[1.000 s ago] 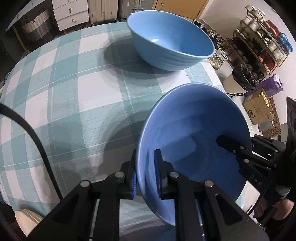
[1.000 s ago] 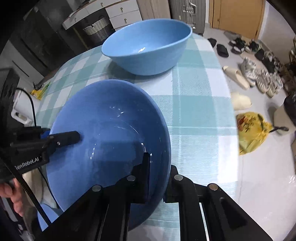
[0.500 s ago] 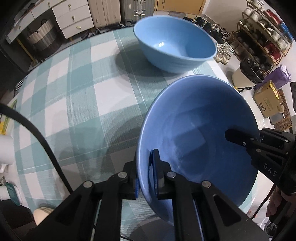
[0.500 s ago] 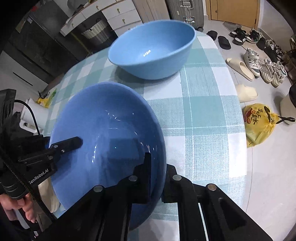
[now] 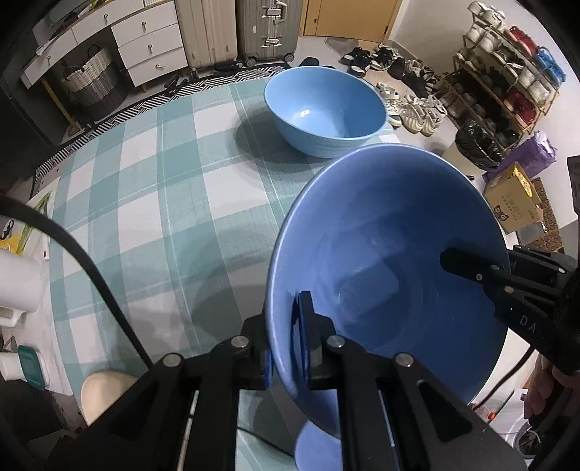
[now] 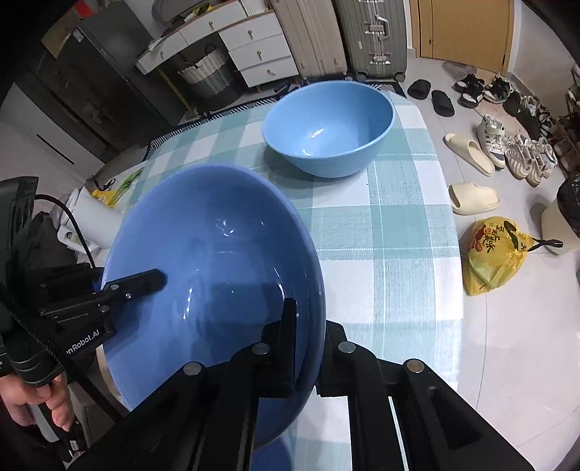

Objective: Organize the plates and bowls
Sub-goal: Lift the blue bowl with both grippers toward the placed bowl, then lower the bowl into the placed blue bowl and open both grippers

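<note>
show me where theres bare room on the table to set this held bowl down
Bare checked cloth lies left of the far bowl and between it and the held bowl. A narrower strip runs along the edge toward the shoes. Crowded: the near edge, where both sets of jaws clamp the held bowl's rim.

Two blue bowls show: one held bowl (image 5: pixel 384 253) and one resting bowl (image 5: pixel 324 110) on the one table (image 5: pixel 152 174) with its teal-and-white checked cloth. Two sets of tongs are in view, the left tongs (image 5: pixel 288 340) and the right tongs (image 6: pixel 308 338), each pinching a rim of the held bowl. On the floor lie two cream slippers (image 6: pixel 471 197), two black slides (image 6: pixel 431 96) and one yellow bag (image 6: pixel 494 255). One wicker basket (image 5: pixel 92 81) and one grey suitcase (image 5: pixel 266 27) stand beyond. The shoes on the rack are too many and too small to count.
</note>
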